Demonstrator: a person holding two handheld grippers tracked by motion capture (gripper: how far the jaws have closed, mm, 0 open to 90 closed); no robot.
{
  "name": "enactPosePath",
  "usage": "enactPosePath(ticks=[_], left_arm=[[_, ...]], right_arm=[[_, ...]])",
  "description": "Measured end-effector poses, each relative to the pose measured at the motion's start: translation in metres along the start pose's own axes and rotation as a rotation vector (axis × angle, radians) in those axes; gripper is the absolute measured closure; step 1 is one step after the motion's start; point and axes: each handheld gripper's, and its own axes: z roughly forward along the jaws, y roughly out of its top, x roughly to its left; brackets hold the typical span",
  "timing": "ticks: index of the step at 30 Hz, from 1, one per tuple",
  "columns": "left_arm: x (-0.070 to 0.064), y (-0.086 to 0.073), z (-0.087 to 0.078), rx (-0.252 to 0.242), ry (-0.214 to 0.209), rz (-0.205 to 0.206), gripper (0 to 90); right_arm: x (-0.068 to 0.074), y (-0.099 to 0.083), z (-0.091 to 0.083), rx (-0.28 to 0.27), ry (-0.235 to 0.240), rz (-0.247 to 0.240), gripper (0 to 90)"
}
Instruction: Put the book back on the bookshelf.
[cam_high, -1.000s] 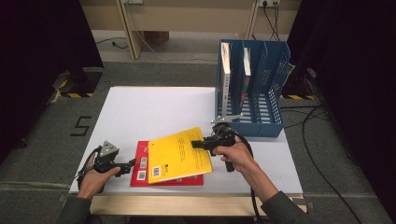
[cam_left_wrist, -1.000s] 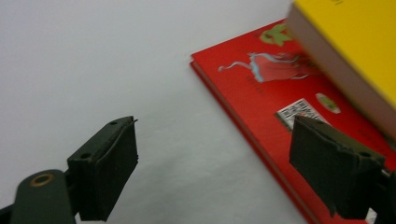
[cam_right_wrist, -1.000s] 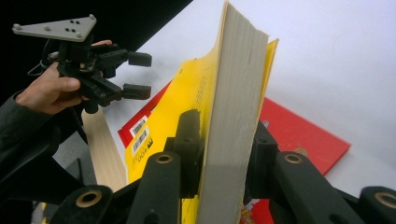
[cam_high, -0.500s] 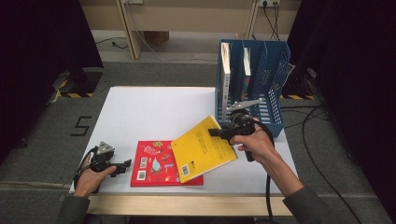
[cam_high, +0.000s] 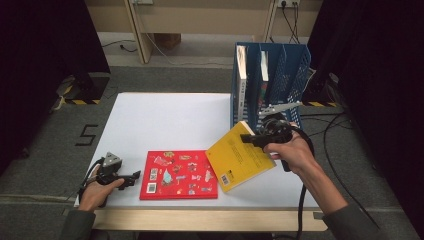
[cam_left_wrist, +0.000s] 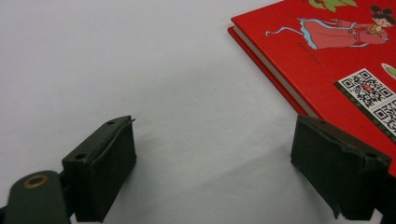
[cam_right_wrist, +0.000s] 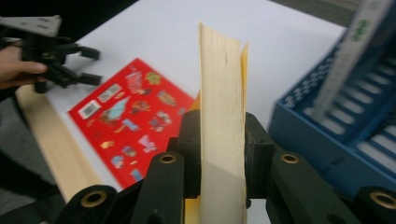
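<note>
Beside the blue rack (cam_high: 292, 67), the right gripper (cam_high: 251, 139) is clamped on the yellow book (cam_high: 240, 156), which should be tipped upright and slid into a free slot, while the left gripper (cam_high: 131, 177) rests open by the red book (cam_high: 178, 175).

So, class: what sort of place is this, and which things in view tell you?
Probably a lab or recording room set up for a book-filing demonstration: a white table flanked by black curtains, with trailing floor cables and a blue file rack.
</note>
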Motion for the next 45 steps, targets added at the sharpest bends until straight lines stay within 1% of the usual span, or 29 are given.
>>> enactPosePath(ticks=[2,3,5,11,14,15,16,18,20,21,25,27,30,32,33,38,41,45], left_arm=[[0.0,0.0,0.0,-0.001,-0.001,-0.001,12.8],[0.0,0.0,0.0,0.0,-0.001,0.0,12.7],[0.0,0.0,0.0,-0.001,0.0,0.0,12.7],[0.0,0.0,0.0,-0.001,-0.001,0.0,12.7],[0.0,0.0,0.0,0.0,-0.001,0.001,12.6],[0.0,0.0,0.0,0.0,-0.001,0.001,12.6],[0.0,0.0,0.0,0.0,-0.002,0.001,12.6],[0.0,0.0,0.0,-0.001,-0.002,0.001,12.5],[0.0,0.0,0.0,-0.001,-0.002,0.001,12.5],[0.0,0.0,0.0,-0.001,-0.002,0.001,12.5],[0.0,0.0,0.0,-0.002,-0.004,0.001,12.2],[0.0,0.0,0.0,-0.002,-0.003,0.001,12.1],[0.0,0.0,0.0,-0.002,-0.004,0.002,11.9],[0.0,0.0,0.0,0.0,-0.007,0.003,11.8],[0.0,0.0,0.0,0.0,-0.006,0.005,11.3],[0.0,0.0,0.001,0.001,-0.008,0.006,11.0],[0.0,0.0,0.001,0.001,-0.009,0.007,10.8],[0.0,0.0,0.001,0.001,-0.009,0.006,10.7]], right_arm=[[-0.002,-0.002,-0.004,0.006,-0.014,0.001,74.3],[-0.002,-0.002,-0.006,0.004,-0.011,0.005,74.3],[-0.004,-0.002,-0.01,0.0,-0.022,0.006,74.3],[-0.005,0.001,-0.027,0.018,-0.073,-0.015,74.0],[-0.007,0.002,-0.031,0.02,-0.088,-0.015,73.5],[-0.007,0.001,-0.029,0.028,-0.094,-0.015,73.4],[-0.008,0.001,-0.028,0.02,-0.095,-0.013,73.3],[-0.008,0.003,-0.025,0.023,-0.094,-0.011,73.2],[-0.007,0.006,-0.02,0.03,-0.082,-0.013,72.4],[-0.006,0.007,-0.018,0.038,-0.075,-0.02,72.1],[-0.004,0.01,-0.009,0.074,-0.084,-0.042,71.8],[-0.003,0.011,-0.005,0.093,-0.083,-0.044,71.5],[-0.001,0.011,-0.001,0.106,-0.08,-0.046,71.0],[-0.001,0.011,0.0,0.117,-0.073,-0.052,70.8],[0.0,0.011,0.0,0.127,-0.078,-0.059,70.8],[-0.003,0.01,-0.002,0.126,-0.089,-0.045,70.3],[-0.004,0.009,-0.001,0.125,-0.075,-0.031,69.0],[-0.005,0.012,0.003,0.139,-0.067,-0.019,68.4]])
